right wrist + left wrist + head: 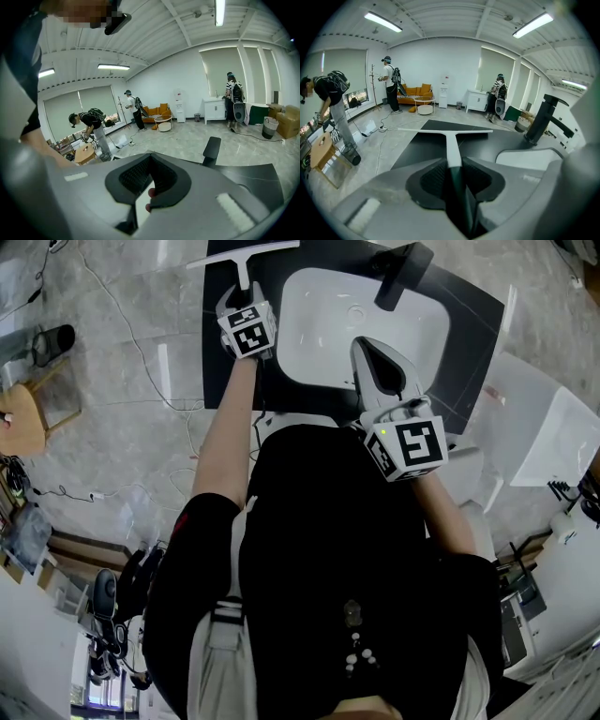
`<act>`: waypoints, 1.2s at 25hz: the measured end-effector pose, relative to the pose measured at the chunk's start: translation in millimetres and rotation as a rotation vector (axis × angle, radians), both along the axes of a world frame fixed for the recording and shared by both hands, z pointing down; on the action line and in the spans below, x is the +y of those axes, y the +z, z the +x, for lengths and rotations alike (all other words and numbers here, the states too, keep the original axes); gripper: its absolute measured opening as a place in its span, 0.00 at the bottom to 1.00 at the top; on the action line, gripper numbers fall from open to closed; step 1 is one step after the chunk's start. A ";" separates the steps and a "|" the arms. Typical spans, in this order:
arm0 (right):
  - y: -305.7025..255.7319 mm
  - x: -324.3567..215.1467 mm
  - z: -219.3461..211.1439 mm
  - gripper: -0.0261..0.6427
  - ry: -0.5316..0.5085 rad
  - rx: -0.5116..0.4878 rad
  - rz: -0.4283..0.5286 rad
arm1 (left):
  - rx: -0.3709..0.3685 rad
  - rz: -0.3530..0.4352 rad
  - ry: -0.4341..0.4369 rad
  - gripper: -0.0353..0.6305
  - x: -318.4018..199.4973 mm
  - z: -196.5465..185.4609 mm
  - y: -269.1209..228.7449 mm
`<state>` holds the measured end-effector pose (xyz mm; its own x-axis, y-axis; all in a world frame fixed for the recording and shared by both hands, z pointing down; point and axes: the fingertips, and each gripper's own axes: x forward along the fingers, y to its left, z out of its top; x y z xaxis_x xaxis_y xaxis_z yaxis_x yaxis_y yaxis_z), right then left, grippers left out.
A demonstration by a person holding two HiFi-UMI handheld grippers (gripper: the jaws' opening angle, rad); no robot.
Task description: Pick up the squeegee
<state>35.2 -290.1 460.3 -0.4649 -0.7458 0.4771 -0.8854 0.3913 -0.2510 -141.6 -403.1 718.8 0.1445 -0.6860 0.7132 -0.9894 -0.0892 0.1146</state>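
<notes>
The white squeegee (246,257) lies on the dark counter (469,324), left of the white sink (309,296), blade at the far end. In the left gripper view its blade runs crosswise and the squeegee (452,143) handle, white then dark, comes straight back between the pads. My left gripper (241,293) (454,176) is closed around that handle, pads pressing on both sides. My right gripper (370,345) (149,164) hovers over the sink's near rim, jaws together, holding nothing; red fingertips show through the slit below the pads.
A black faucet (398,273) (543,117) stands at the sink's far side. A wooden stool (28,413) and cables lie on the floor to the left. White furniture (553,437) stands at the right. Several people (328,93) work farther back in the room.
</notes>
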 end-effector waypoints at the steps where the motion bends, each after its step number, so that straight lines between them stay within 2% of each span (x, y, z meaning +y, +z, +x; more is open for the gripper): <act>1: 0.1 0.5 -0.6 0.04 0.001 0.002 0.000 | 0.000 -0.005 0.001 0.22 0.5 0.7 -0.5; 11: 1.8 10.2 -3.6 0.04 0.007 0.009 0.001 | -0.002 -0.027 0.007 0.21 13.3 0.4 -0.5; 18: -0.7 17.3 -6.2 0.04 0.004 0.007 0.009 | -0.021 -0.001 -0.010 0.21 26.0 -6.9 -5.5; 30: -7.3 36.6 -15.5 0.04 -0.005 0.007 0.033 | -0.012 0.011 0.017 0.21 54.9 -8.4 -20.9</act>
<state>19.7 -253.5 453.0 -0.4653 -0.7591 0.4553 -0.8851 0.4038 -0.2313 -150.0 -348.1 697.9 0.1474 -0.6915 0.7072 -0.9891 -0.1069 0.1017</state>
